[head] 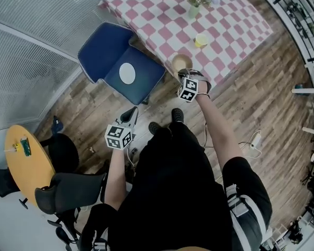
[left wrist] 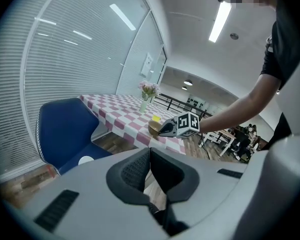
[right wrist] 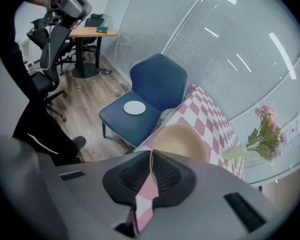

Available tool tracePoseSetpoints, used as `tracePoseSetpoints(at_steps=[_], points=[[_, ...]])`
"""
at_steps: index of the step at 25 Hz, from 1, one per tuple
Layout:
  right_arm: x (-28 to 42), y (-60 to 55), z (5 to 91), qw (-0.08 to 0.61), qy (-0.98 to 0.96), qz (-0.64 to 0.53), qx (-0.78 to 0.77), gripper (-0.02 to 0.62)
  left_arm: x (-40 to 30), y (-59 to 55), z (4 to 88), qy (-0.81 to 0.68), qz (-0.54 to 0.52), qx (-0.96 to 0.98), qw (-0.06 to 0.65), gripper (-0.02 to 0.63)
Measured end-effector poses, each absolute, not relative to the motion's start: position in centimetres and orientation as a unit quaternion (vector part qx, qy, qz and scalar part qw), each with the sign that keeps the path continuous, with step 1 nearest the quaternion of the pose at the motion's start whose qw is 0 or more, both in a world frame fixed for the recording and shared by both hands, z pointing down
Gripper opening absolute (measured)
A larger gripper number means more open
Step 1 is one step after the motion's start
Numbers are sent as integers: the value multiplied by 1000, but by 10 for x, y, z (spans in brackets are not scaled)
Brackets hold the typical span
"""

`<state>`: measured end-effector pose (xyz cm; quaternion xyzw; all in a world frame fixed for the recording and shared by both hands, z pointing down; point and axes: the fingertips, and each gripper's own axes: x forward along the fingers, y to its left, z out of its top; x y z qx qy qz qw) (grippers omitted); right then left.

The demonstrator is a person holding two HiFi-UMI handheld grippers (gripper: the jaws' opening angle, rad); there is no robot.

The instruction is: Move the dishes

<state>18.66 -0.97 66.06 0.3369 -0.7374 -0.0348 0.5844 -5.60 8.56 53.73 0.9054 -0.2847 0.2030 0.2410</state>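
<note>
Right gripper [right wrist: 151, 159] clamped a round tan bowl [right wrist: 182, 140] by its rim.
The bowl was at a pink-checked table [head: 162, 14] edge; the left gripper [left wrist: 149, 155] had its 2 jaws together, empty.

Right arm [head: 215, 127] reaches well out ahead of the body, forearm bare. The right gripper [right wrist: 151, 156] is tipped steeply downward, and its jaws are pinched tight on the rim of the bowl [right wrist: 182, 140], the thin edge caught right between the pads. Left arm [head: 115, 174] is bent and tucked closer in. The left gripper [left wrist: 149, 153] is angled gently down, jaws pressed together at the tips with nothing between them. Both marker cubes face up toward the head camera, and the two grippers are well apart.
</note>
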Motion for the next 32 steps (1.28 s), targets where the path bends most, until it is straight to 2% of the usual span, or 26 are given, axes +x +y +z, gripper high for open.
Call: tracePoseSetpoints(at_steps=[18, 32], points=[[399, 19, 684, 618, -691, 31, 375, 28, 108, 62, 536, -232, 215, 921, 227, 23], [446, -19, 683, 617, -687, 25, 382, 33, 148, 45, 540, -254, 219, 913, 232, 23]])
